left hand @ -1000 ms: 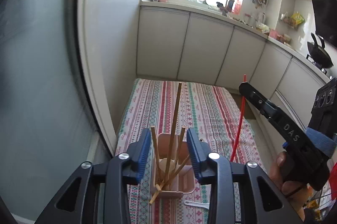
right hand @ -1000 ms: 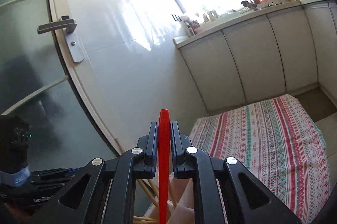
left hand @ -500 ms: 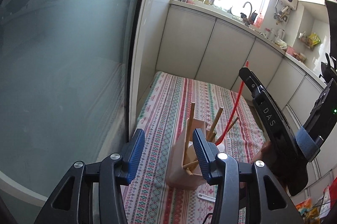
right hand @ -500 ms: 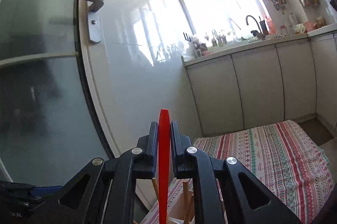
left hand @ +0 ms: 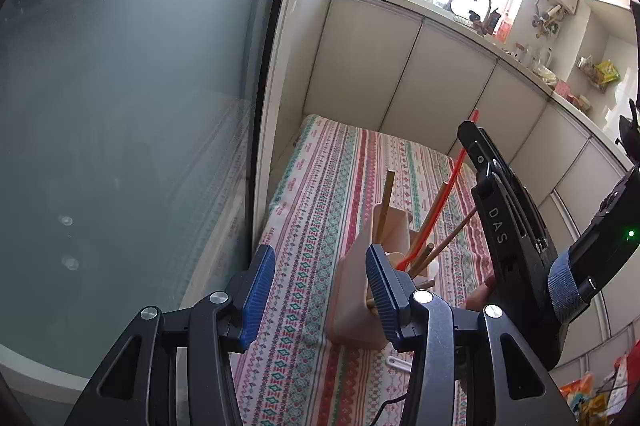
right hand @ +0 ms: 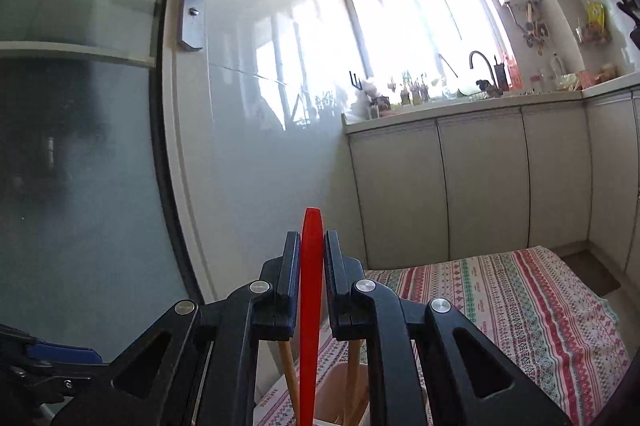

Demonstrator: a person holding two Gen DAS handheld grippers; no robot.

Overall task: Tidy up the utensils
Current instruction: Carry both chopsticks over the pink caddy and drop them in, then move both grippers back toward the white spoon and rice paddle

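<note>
plastic, thin and red, the utensil handle [right hand: 311, 290] is sitting clamped between the right gripper [right hand: 311, 250]'s black jaws, its lower end dipping into the pale pink boxy holder [left hand: 360, 290] among wooden chopsticks [left hand: 385, 204] on the striped woven tablecloth [left hand: 320, 210]. the left gripper [left hand: 320, 278] is hanging open, ribbed blue pads gripping nothing, just beside the holder.

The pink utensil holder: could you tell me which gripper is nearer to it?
Left. The left gripper is open, its right finger against the holder at the near wall. The right gripper hangs above the holder, shut on the red utensil.
</note>
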